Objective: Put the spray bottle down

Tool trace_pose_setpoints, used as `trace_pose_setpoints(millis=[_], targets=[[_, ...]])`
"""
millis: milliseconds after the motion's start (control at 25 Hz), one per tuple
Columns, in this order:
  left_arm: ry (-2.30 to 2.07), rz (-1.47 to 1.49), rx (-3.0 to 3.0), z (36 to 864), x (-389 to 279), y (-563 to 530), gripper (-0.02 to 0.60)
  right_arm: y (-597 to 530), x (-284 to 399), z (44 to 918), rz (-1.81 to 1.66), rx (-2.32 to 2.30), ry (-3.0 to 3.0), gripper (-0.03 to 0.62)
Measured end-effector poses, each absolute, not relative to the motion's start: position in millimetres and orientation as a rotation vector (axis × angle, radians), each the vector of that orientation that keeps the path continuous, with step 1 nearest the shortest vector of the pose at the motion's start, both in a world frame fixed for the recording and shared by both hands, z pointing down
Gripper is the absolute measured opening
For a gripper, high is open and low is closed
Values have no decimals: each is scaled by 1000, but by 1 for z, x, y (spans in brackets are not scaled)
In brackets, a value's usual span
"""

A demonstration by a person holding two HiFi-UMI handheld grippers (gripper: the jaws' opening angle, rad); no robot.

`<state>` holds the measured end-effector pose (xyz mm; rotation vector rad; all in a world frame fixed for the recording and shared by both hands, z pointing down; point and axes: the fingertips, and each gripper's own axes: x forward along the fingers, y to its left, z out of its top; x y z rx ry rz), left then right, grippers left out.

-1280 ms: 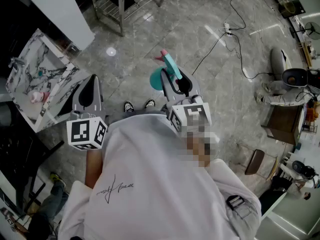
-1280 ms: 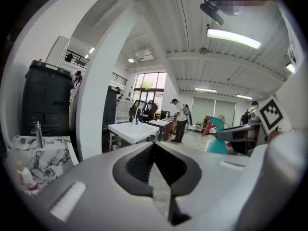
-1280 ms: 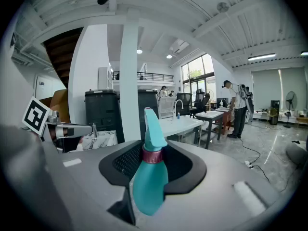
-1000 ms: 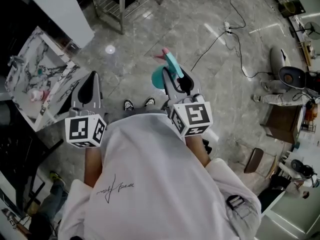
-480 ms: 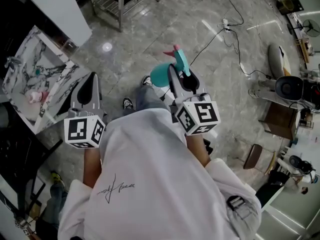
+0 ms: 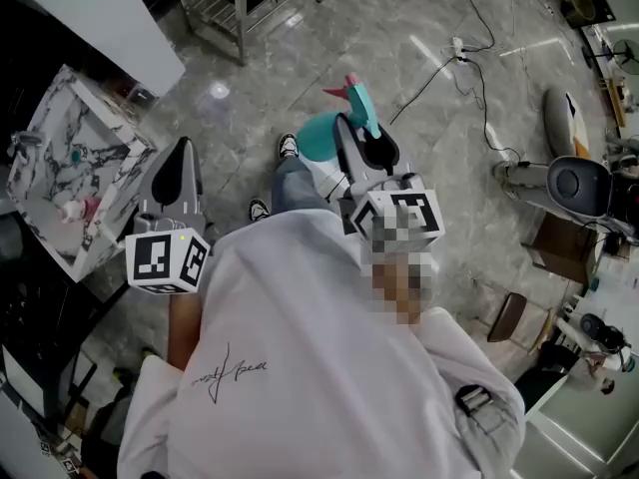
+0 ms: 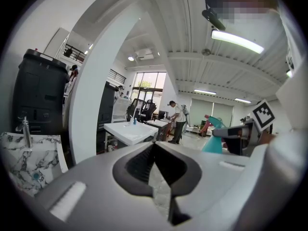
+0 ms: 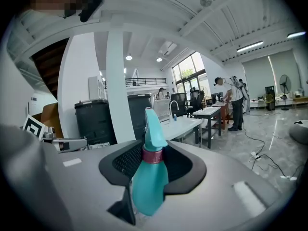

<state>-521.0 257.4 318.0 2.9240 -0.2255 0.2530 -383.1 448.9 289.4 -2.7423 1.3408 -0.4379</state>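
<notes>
1. Jaws of our right gripper [image 8: 153, 154] are clamped on the body of the spray bottle [image 8: 148, 179], which is teal with a dark red collar. Its trigger head rises upright above the jaws.
2. In the head view we see the spray bottle out in front of our white shirt [image 6: 300, 357], held in the air over the grey marble floor [image 6: 300, 48] and resting on no surface.
3. One shoe [image 6: 288, 147] shows just beside the bottle's body in that view.
4. Our left gripper [image 7: 155, 149] has its jaws together with nothing between them. It points forward, well apart from the right gripper.
5. The marker cube [image 6: 167, 260] on the left gripper faces up at us.
6. We see a marble-patterned sink [image 6: 60, 118] left of the left gripper, lower down.
7. A black cable [image 6: 439, 68] trails across the floor beyond the bottle.
</notes>
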Motion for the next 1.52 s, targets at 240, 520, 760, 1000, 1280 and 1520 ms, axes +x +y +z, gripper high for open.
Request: trace_pose_setpoints(millis=[240, 520, 760, 1000, 1280, 1520], targets=[[-217, 285, 2925, 318, -469, 247, 6, 431, -332, 294, -473, -2731, 1373, 130], [-217, 300, 2932, 311, -404, 231, 6, 412, -268, 294, -505, -2711, 1399, 130], [-240, 329, 2933, 311, -355, 221, 6, 394, -216, 299, -533, -2683, 1451, 130], [-279, 337, 2933, 312, -309, 211, 6, 378, -166, 304, -542, -2655, 1506, 130], [-290, 337, 2954, 312, -249, 208, 6, 369, -111, 314, -549, -2634, 1550, 130], [-313, 326, 2942, 316, -209, 208, 6, 369, -77, 325, -558, -2653, 1603, 130]])
